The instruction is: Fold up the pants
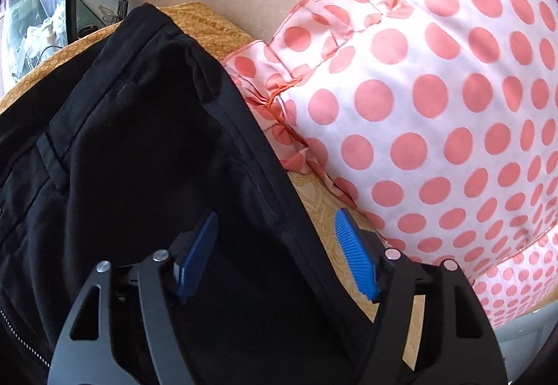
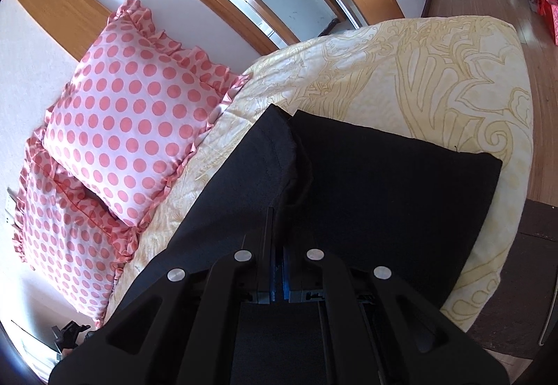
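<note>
Left wrist view first: our left tool [image 1: 275, 245] hangs with its blue pads [image 1: 354, 254] spread wide, straddling the seamed edge of the black pants [image 1: 139, 147] and gripping nothing. The waistband end, with a belt loop and a zipper at 8 o'clock, lies across the yellow patterned bedspread [image 1: 324, 214], and a pink polka-dot pillow [image 1: 436, 98] fills the 2 o'clock side, just beside the cloth.

From the right wrist camera, our right tool [image 2: 279, 283] has its fingers pressed together on a raised fold of the pants [image 2: 383, 182], which runs up toward 12 o'clock as a lifted flap. The remaining dark cloth lies flat on the bedspread [image 2: 436, 71] toward 2 o'clock. Two polka-dot pillows [image 2: 132, 119] sit stacked at 9 o'clock, near the cloth but not clearly touching it.

We judge that a fold is under way: one side is pinched and lifted while the other tool is set to take the near edge. The next move likely calls for closing the left pads on that seam, then carrying both grips across together so the layers land edge on edge without bunching.

No brand, label or writing can be read in either view
</note>
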